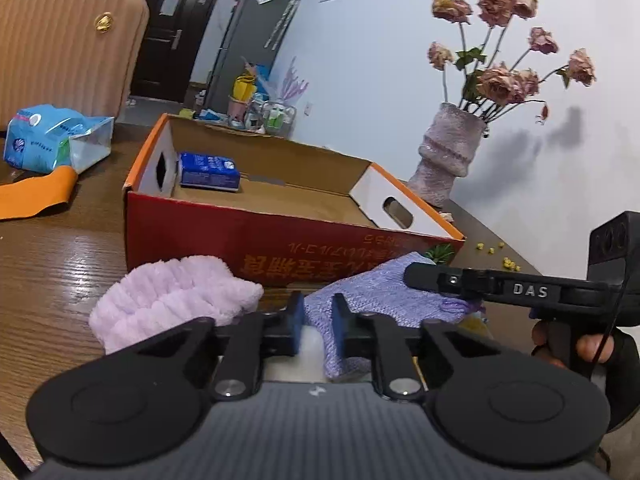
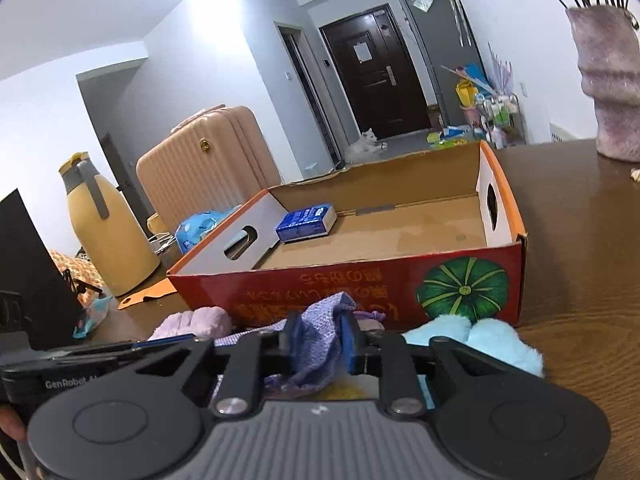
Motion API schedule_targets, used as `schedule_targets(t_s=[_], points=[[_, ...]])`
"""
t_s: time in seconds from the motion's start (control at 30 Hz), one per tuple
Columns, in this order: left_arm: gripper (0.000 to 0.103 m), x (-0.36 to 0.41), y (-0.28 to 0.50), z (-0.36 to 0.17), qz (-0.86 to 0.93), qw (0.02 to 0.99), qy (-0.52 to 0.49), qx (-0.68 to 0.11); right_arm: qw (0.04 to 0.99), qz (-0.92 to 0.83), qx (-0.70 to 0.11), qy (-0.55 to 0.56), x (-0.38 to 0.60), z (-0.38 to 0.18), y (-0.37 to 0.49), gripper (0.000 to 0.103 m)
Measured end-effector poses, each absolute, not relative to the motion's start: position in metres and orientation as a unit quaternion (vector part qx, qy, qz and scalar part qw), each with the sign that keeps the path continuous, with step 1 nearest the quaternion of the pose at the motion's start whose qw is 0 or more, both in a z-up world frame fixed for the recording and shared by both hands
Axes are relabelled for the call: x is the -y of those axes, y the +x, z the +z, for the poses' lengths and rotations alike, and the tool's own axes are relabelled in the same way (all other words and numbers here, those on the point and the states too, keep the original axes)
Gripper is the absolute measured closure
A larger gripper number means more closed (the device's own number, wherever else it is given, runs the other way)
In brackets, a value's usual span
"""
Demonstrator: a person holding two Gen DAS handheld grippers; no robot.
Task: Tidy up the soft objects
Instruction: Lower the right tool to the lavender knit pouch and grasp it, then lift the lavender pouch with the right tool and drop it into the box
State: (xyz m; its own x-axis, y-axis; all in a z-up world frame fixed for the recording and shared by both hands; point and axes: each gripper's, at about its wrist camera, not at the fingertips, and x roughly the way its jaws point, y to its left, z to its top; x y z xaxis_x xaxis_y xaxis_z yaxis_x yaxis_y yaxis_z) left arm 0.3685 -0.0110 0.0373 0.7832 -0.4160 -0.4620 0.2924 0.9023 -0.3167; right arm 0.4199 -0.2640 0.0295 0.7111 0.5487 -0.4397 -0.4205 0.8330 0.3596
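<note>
- Left wrist: my left gripper (image 1: 318,326) pinches the purple cloth (image 1: 384,296) lying on the table (image 1: 60,264) before the red box (image 1: 280,240); a pink towel (image 1: 172,300) sits just left.
- Right wrist: my right gripper (image 2: 320,344) clamps the same cloth (image 2: 320,340), a blue plush (image 2: 480,338) beside it.

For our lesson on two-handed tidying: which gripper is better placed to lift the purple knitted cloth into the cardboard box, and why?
Right. The right gripper is shut on a bunched fold of the purple knitted cloth. The left gripper has closed at the cloth's edge, with little fabric visible between its pads. The cardboard box sits directly ahead.
</note>
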Motion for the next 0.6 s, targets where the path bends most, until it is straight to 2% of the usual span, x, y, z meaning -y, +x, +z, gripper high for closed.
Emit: schedule_targets(t_s=[0.17, 0.3, 0.47, 0.6], points=[[0.097, 0.016, 0.357, 0.047, -0.194, 0.945, -0.095, -0.246, 0.926, 0.268, -0.248, 0.097, 0.261, 0.038, 0.407, 0.092], [0.098, 0.024, 0.339, 0.067, -0.172, 0.959, -0.059, -0.217, 0.934, 0.27, -0.217, 0.085, 0.257, 0.057, 0.39, 0.092], [0.098, 0.021, 0.3, 0.102, -0.186, 0.966, -0.074, -0.165, 0.942, 0.271, -0.185, 0.071, 0.253, 0.089, 0.351, 0.093], [0.098, 0.022, 0.265, 0.115, -0.201, 0.963, -0.071, -0.165, 0.945, 0.274, -0.166, 0.066, 0.259, 0.11, 0.31, 0.093]])
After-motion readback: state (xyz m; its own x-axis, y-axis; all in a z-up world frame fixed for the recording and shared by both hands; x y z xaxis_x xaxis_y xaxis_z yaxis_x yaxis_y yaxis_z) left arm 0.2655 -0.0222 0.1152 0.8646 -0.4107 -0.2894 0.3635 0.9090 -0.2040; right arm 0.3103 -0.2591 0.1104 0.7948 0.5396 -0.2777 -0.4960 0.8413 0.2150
